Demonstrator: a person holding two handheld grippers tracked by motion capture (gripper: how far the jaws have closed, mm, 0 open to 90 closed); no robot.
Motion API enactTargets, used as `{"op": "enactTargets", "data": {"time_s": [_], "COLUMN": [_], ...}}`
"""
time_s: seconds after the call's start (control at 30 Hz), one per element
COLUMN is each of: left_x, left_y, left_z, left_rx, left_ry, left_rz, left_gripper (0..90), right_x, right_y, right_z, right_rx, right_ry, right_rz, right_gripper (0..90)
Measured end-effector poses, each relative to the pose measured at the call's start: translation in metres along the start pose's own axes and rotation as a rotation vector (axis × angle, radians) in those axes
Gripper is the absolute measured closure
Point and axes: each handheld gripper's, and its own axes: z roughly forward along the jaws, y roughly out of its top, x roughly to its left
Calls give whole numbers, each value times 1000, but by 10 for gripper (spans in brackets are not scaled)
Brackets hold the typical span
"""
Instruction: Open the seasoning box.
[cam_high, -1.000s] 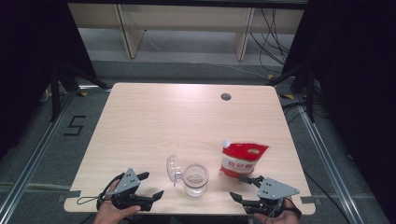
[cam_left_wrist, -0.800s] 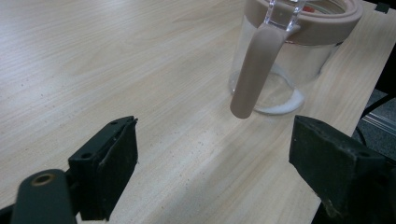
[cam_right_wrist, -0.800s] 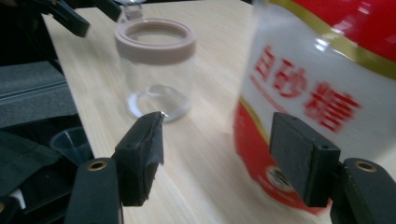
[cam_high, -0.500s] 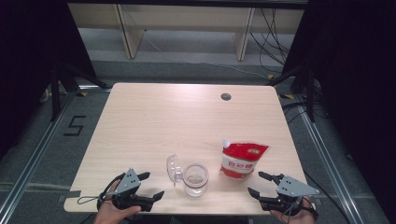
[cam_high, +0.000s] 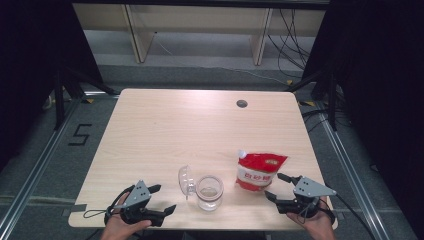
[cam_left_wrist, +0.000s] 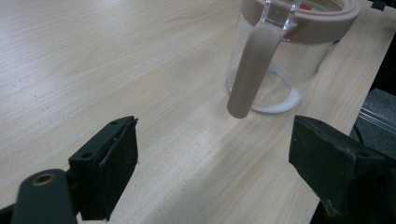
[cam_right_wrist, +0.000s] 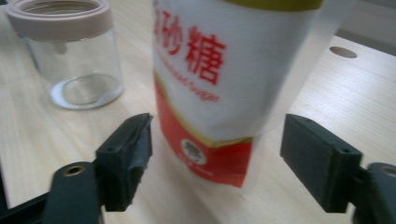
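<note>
Right gripper (cam_high: 276, 186) at the table's (cam_high: 200, 125) near edge, about 5 o'clock from the table centre, jaws spread wide and having just been opening; in the right gripper view (cam_right_wrist: 215, 163) they stand either side of the lower part of the sugar pouch (cam_right_wrist: 219, 93) without pressing on it. Left gripper (cam_high: 162, 199) at about 7 o'clock, jaws likewise apart and holding nothing, aimed at the glass jar (cam_left_wrist: 285, 56).

Sugar pouch (cam_high: 257, 172): an upright red-and-white stand-up bag with a small spout at its upper left corner, just at 11 o'clock from the right gripper and at 3 o'clock from the glass jar (cam_high: 208, 191). Judged as a soft, smooth film bag with loose contents: it will dent and bulge under the pads, may slide if pinched lightly, and is probably moderately heavy low down. A hold across the mid-body, or just below the stiffer top seam, should keep it upright; too low a grip risks tipping, too hard a squeeze risks forcing contents toward the spout.

Glass jar: open, hinged lid (cam_high: 184, 181) swung to 9 o'clock, pale sealing ring at the mouth, a little white matter at the bottom. Rigid, slick, breakable; best steadied at the wall below the ring
</note>
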Motion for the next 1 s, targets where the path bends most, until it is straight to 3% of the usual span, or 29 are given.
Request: {"op": "enactTargets", "data": {"time_s": [0.03,0.17,0.2,0.27,0.33,0.37,0.53,0.57,0.67,0.7,0.73,0.83,0.9,1.0], "left_x": [-1,-2,0,-1,-1,0,0,0,-1,-1,1,1,-1,-1], "left_y": [-1,0,0,-1,-1,0,0,0,-1,-1,0,0,0,-1], "left_z": [1,0,-1,1,1,1,2,2,2,2,2,2,2,2], "left_rx": [1,3,22,11,12,14,14,17,22,16,13,21,20,21], "left_ry": [3,5,13,3,6,8,5,6,7,8,4,7,9,13], "left_rz": [-22,-15,7,-12,-6,15,13,11,-7,-5,15,16,-11,-10], "left_gripper": [154,154,154,155,156,156,157,156,157,157,157,158,159,161], "right_x": [-3,-6,-7,-7,-9,-9,-8,-9,-6,-7,-6,-10,-10,-9], "right_y": [0,0,1,2,3,4,7,8,10,11,11,11,11,11], "right_z": [1,6,9,13,15,20,28,32,38,38,38,41,41,41], "right_rx": [-5,-40,-50,-47,-41,-41,-58,-75,-74,-64,-60,-74,-64,-65], "right_ry": [-13,13,28,26,28,46,83,96,91,107,98,92,97,93], "right_rz": [-10,3,0,-6,-15,0,-1,-27,-35,-45,-28,-45,-36,-33], "right_gripper": [227,231,225,225,222,222,217,217,222,228,244,309,316,323]}}
